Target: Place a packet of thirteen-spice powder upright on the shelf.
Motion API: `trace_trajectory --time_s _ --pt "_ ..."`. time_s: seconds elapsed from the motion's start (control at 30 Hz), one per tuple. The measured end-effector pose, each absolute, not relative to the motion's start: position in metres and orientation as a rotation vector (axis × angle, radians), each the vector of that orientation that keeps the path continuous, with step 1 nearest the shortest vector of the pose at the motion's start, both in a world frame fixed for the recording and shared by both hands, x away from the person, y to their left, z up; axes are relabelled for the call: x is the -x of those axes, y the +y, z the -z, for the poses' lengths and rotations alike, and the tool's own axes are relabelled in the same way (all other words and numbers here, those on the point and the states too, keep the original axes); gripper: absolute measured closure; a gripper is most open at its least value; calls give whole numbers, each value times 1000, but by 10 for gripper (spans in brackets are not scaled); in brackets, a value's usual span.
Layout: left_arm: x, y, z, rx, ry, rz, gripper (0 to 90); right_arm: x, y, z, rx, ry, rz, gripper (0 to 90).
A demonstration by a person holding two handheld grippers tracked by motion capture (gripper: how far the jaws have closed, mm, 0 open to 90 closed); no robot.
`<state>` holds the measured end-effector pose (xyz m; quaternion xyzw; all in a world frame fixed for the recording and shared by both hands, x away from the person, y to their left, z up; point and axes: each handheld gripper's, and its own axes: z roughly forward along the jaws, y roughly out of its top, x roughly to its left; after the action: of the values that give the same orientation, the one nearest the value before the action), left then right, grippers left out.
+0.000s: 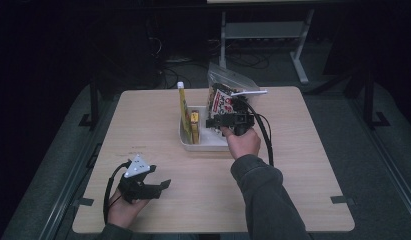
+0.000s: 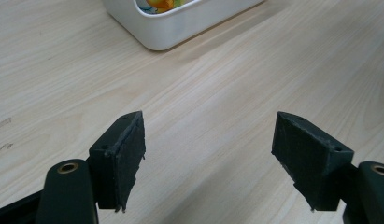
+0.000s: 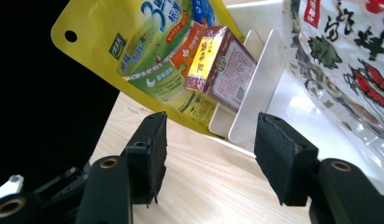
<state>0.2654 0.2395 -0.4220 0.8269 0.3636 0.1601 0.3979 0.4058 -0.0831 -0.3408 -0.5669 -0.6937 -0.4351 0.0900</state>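
The work in hand centres on the white tray [image 1: 203,142] near the middle of the table [image 1: 303,190], where packets stand on edge between dividers. The right gripper [image 1: 224,121] hovers at the tray's near right side, its jaws spread apart with nothing between the pads; in the right gripper view they frame the tray's near rim and a thin white divider [image 3: 255,98]. Just beyond and to the right of that gap stands the clear snack bag [image 3: 348,60] with red and black print, upright and leaning slightly, its long axis running up out of the tray. To the other side of the divider lean the yellow pouch [image 3: 147,51] and a small red-brown box [image 3: 222,65]. The bag lies closest to the right gripper, so any grasp falls to that hand. The left gripper [image 1: 153,187] rests low at the table's near left corner, well apart from the tray, jaws wide and empty over bare wood.
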Motion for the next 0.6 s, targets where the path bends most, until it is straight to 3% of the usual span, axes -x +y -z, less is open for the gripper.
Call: trace_trajectory --time_s 0.6 --pt "-265 239 422 -2095 919 -407 250 -390 -108 358 1673 -2016 1294 424"
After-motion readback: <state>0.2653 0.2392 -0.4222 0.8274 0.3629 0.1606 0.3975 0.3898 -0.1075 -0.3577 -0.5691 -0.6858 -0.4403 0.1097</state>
